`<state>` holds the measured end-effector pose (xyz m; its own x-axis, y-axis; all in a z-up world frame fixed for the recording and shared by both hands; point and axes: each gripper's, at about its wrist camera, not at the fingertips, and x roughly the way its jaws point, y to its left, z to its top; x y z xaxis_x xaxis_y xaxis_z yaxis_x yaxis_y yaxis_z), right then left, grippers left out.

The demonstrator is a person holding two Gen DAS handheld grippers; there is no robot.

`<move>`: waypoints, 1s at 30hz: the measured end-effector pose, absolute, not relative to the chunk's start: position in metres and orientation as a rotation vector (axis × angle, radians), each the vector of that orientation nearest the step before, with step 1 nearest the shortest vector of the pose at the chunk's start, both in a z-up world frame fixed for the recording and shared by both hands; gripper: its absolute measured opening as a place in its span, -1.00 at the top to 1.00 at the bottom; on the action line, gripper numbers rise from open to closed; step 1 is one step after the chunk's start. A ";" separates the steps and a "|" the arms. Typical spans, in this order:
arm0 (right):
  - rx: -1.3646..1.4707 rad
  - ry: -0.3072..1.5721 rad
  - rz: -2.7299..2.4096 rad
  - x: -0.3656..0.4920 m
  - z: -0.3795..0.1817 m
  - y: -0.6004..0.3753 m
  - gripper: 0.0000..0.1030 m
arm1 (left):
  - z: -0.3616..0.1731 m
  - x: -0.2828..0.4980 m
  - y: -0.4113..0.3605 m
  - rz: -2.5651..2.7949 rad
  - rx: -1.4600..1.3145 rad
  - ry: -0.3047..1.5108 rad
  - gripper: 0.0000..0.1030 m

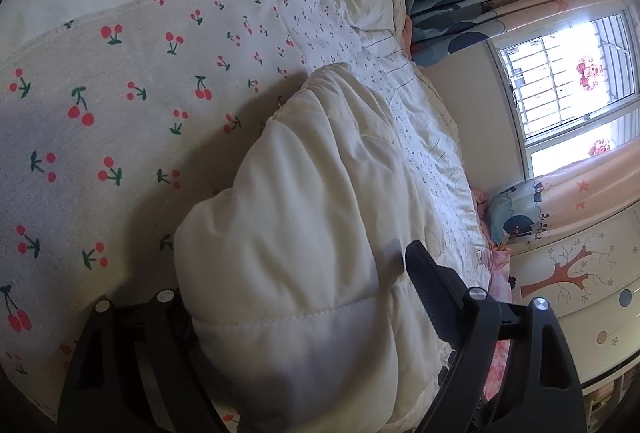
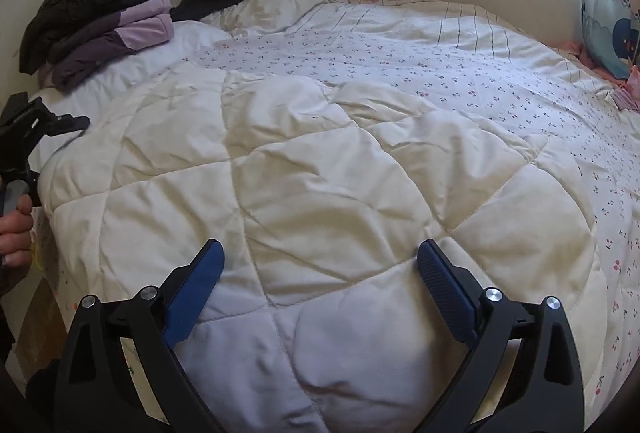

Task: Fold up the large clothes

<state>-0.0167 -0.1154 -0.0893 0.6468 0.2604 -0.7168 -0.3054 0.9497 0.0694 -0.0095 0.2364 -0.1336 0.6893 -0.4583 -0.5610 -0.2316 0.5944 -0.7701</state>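
Lying spread over the bed [image 2: 500, 45], the cream quilted comforter [image 2: 320, 169] looks to be at most one fold into the job: it sits as a broad, rumpled slab on the cherry-print cover, its far edge doubled over unevenly, and it is nowhere near a compact bundle, so most of the folding seems left to do. Beyond the comforter, towards the wall, a stack of dark and lilac clothes [image 2: 100, 17] rests on the pillow end.

The right gripper [image 2: 320, 285] has its blue fingers [image 2: 444, 285] wide apart, the comforter's near edge bulging up between them, though no clamping shows. The left gripper [image 1: 296, 297] is at the comforter's left corner; a thick roll of the quilt fills the space between its fingers [image 1: 428, 281], one of them hidden behind the fabric, so I cannot tell whether they are pinching it.
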 end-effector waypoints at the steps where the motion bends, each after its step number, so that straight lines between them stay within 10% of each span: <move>1: -0.065 0.808 0.321 -0.017 -0.090 -0.114 -0.82 | -0.134 -0.009 0.236 -0.148 -0.951 0.831 -0.60; 30: -0.053 0.762 0.325 -0.029 -0.070 -0.115 -0.86 | -0.121 -0.017 0.228 -0.195 -0.946 0.780 -0.55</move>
<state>-0.0294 -0.1150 -0.0698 0.6765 0.2698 -0.6853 -0.3078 0.9489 0.0698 -0.0169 0.2283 -0.1213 0.7160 -0.4727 -0.5137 -0.1757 0.5902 -0.7879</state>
